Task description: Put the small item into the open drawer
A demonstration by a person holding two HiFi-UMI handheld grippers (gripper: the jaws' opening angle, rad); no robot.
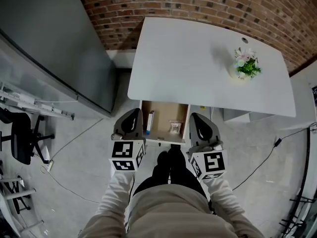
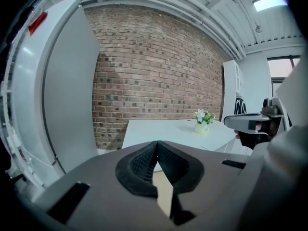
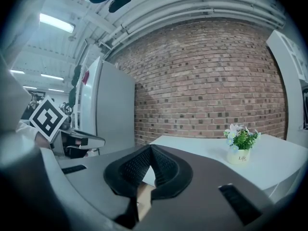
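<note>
Inside open light-wood drawer (image 1: 162, 117) under near edge of white desk (image 1: 188, 58): small pale wrapped packet (image 1: 175, 127), toward right wall, close to drawer front. White tube with blue cap (image 1: 149, 121) along left wall. Just left of drawer front, left gripper (image 2: 157, 150), claw closed, nothing between pads. Just right of it, right gripper (image 3: 150, 154), claw closed, empty too. Small white pot of flowers (image 1: 245, 66) near desk's far right corner.

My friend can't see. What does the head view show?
From above, a person holds the left gripper and right gripper at the front of an open drawer under a white table. Small things lie in the drawer; a flower pot stands on the table.
</note>
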